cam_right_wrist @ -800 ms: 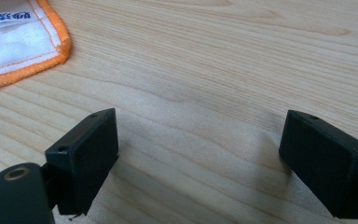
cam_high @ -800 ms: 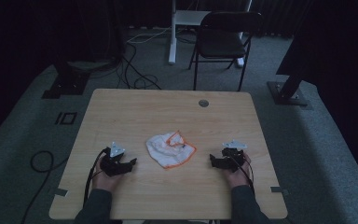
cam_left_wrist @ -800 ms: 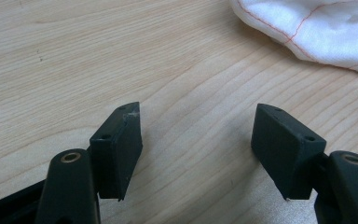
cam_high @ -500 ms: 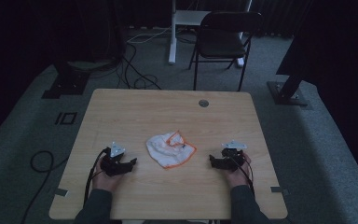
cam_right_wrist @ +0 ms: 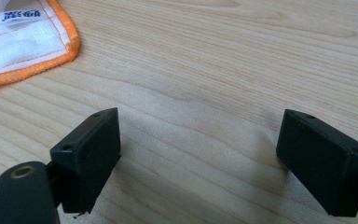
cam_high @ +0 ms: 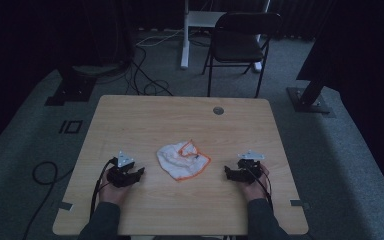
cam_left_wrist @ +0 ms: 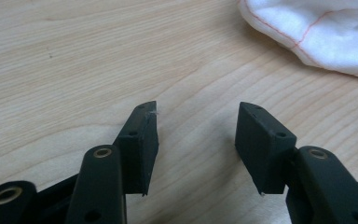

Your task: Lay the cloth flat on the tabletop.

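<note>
The high view is dim and underexposed: the room behind the table (cam_high: 130, 115) falls into near black, and the picture is soft and slightly grainy, with only the tabletop lit to a muted tan. Both gripper views are far brighter and evenly lit, the wood grain sharp, soft shadows under the black jaws. In them the cloth (cam_left_wrist: 321, 32) looks nearly blown out, and the nearest jaw parts blur slightly.

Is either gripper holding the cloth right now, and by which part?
Nothing is held. The left gripper and right gripper are open, empty, apart from the cloth.
</note>
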Demonstrator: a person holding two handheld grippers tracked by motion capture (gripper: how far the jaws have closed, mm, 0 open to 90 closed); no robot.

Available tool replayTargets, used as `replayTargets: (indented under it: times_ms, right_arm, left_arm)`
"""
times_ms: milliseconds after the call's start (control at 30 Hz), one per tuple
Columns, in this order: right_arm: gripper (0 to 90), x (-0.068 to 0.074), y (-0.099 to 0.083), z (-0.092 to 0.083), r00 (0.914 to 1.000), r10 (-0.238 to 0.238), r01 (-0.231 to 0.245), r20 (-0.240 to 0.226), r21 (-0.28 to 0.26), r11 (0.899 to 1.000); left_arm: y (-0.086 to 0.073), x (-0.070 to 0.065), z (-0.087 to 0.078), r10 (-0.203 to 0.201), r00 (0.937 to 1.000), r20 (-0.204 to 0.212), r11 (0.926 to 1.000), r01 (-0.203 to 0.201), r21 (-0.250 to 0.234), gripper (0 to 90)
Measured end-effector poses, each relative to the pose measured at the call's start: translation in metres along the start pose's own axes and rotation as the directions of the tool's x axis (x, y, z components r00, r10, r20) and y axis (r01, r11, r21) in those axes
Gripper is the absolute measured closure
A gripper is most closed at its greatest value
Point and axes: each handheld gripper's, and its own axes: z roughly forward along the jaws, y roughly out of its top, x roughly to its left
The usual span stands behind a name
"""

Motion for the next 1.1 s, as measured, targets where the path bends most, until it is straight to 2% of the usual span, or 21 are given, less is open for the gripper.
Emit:
replayTargets:
  times_ms: [400,633,900,1100]
  right_arm:
    - [15.0,0.001,0.000,-0.001,1.0000,0.000,0.000,-0.004,-0.003,1.000]
    - [17.6,0.001,-0.001,-0.001,0.9999,-0.008,0.008,-0.010,-0.007,1.000]
    - [17.9,0.001,-0.001,-0.001,0.9999,-0.009,0.009,-0.010,-0.007,1.000]
    - [22.9,0.002,-0.001,-0.002,0.9997,-0.017,0.017,-0.020,-0.016,1.000]
  left_arm:
    - [0.019,-0.011,-0.014,0.039,0.9979,0.053,0.9988,-0.037,-0.031,51.3]
    - [0.035,-0.017,-0.021,0.059,0.9956,0.073,0.9967,-0.054,-0.060,53.6]
    - [0.055,-0.026,-0.026,0.083,0.9898,0.116,0.9917,-0.070,-0.108,58.6]
    - [0.069,-0.037,-0.021,0.116,0.9845,0.131,0.9880,-0.101,-0.117,62.3]
